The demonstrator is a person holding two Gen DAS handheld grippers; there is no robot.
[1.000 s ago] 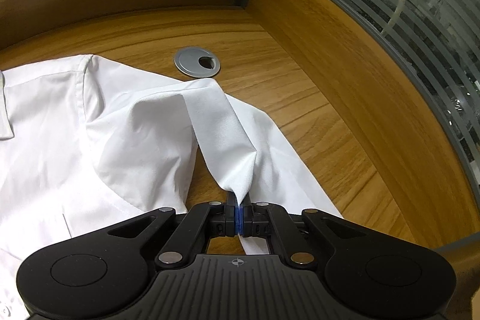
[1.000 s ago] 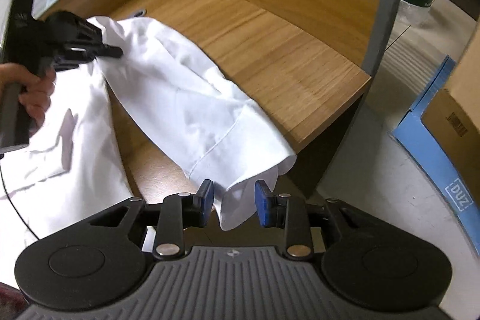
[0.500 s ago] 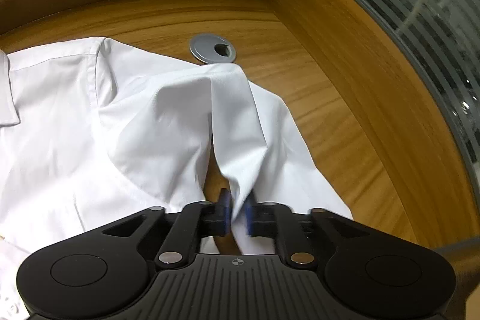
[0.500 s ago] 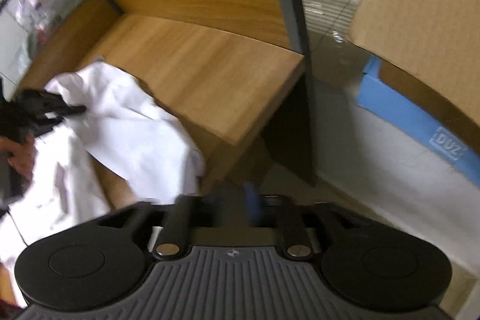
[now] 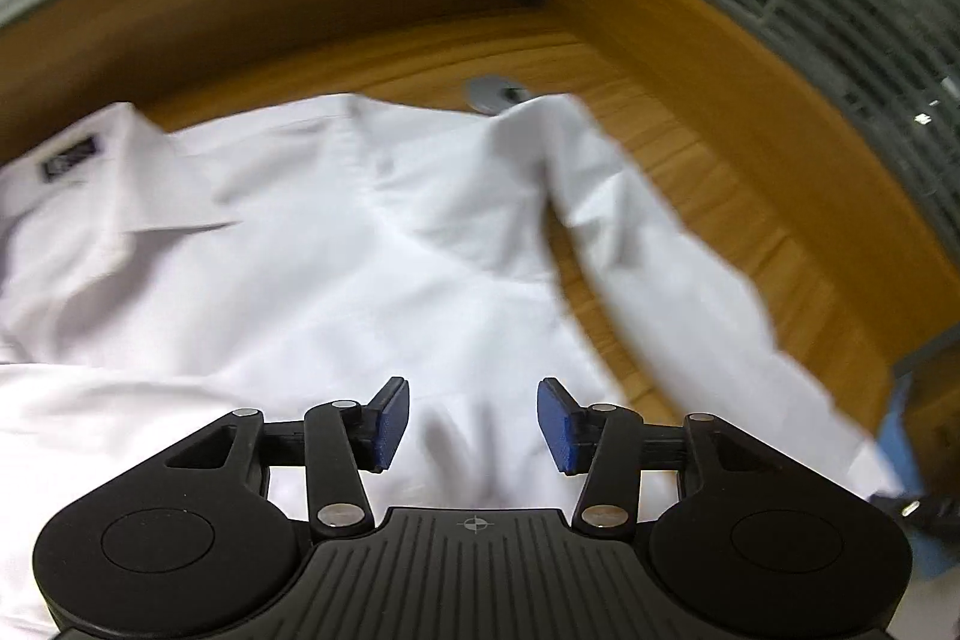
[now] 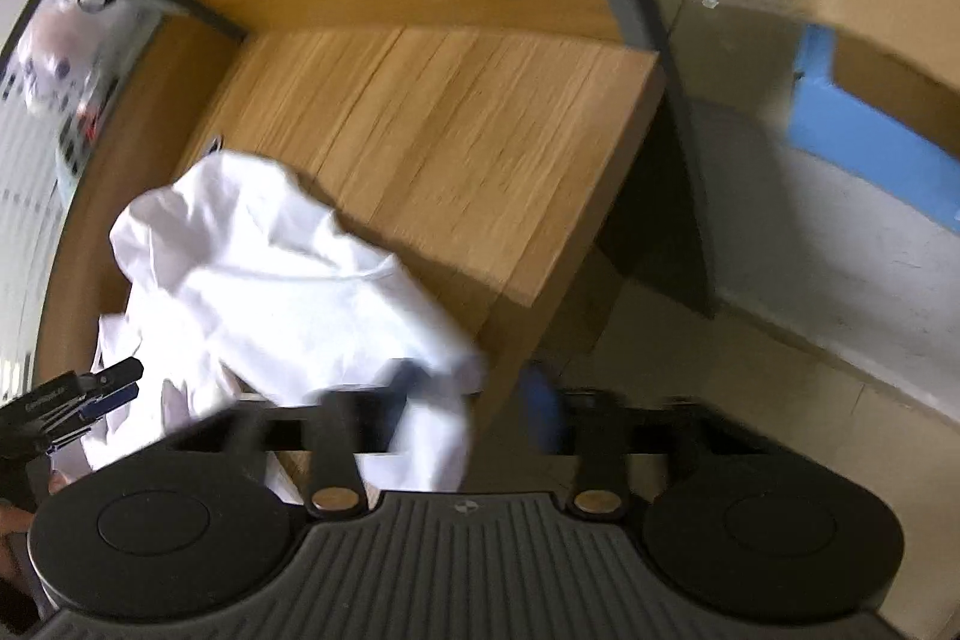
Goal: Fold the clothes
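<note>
One white shirt (image 5: 336, 250), two tools

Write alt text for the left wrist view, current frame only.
The left hand-held gripper, blue pads wide apart and gripping nothing, hovers over a rumpled white cotton shirt spread on a wooden desk. One sleeve trails right toward the desk edge, partly covering a round grey cable grommet; the image is motion-blurred.

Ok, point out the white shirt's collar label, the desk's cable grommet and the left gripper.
collar label (image 5: 69, 158), left wrist view, middle of the dark tag.
cable grommet (image 5: 489, 91), left wrist view, grey rim showing behind the sleeve.
left gripper (image 5: 474, 424), left wrist view, midway between the open blue pads.
</note>
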